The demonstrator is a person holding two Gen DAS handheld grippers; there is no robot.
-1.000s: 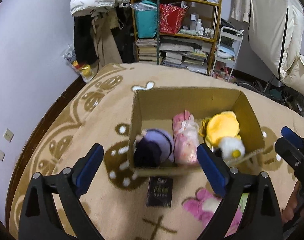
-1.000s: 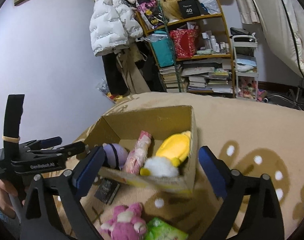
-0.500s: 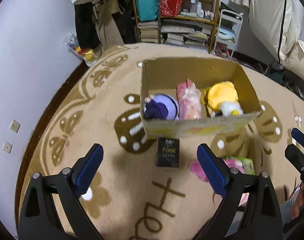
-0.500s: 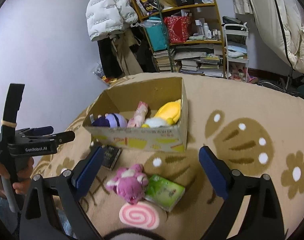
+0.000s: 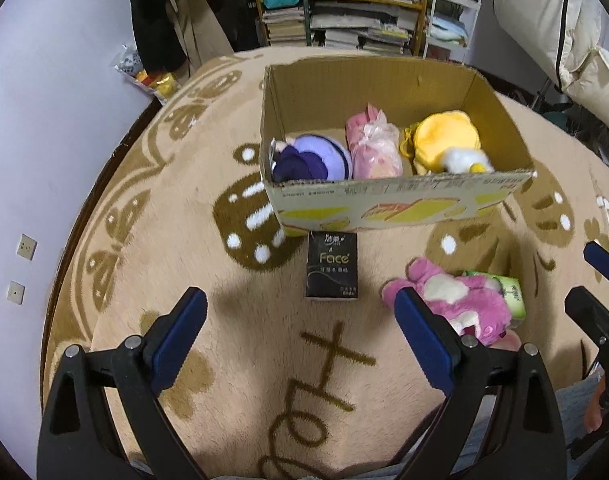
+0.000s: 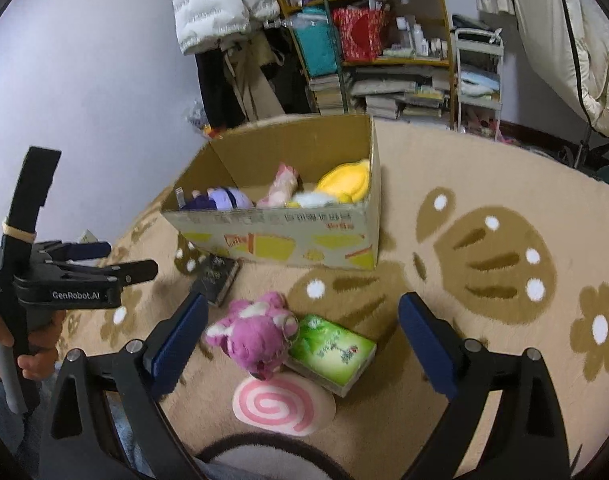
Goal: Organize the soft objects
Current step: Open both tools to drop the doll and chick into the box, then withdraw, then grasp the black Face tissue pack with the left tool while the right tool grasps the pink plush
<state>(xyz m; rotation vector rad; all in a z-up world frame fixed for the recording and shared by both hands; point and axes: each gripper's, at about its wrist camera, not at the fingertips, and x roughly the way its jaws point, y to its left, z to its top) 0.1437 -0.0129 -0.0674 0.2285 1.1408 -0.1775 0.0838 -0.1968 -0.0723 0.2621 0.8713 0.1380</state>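
Plush toy, pink: lies on the carpet in front of the cardboard box, just left of the green tissue pack and touching it, its lower end resting on the edge of the pink swirl cushion. In the right wrist view its long axis runs near to far, the eared end away from the camera and toward the box; in the left wrist view it lies more crosswise, ears to the left.

Black tissue pack: flat on the carpet, long axis pointing at the box, far end touching or nearly touching the box front.

Box contents: purple plush at the left, pink wrapped doll in the middle, yellow plush with a white tuft at the right, side by side along the near wall. Rear half of the box floor bare.

Right gripper: jaws spread wide, nothing held, poised above and around the pink toy and green pack.

Left gripper: jaws spread wide, nothing held, above bare carpet with the black pack ahead between its fingers.

Step in hand, as judged: between placements, choosing the next loose item; four things remain outside the box.

Next move, as judged: lower the right gripper over the pink toy, close across its narrow width rather than along its length, lift clear of the green pack and cushion, and carry it over the near wall to the bare floor behind the others.
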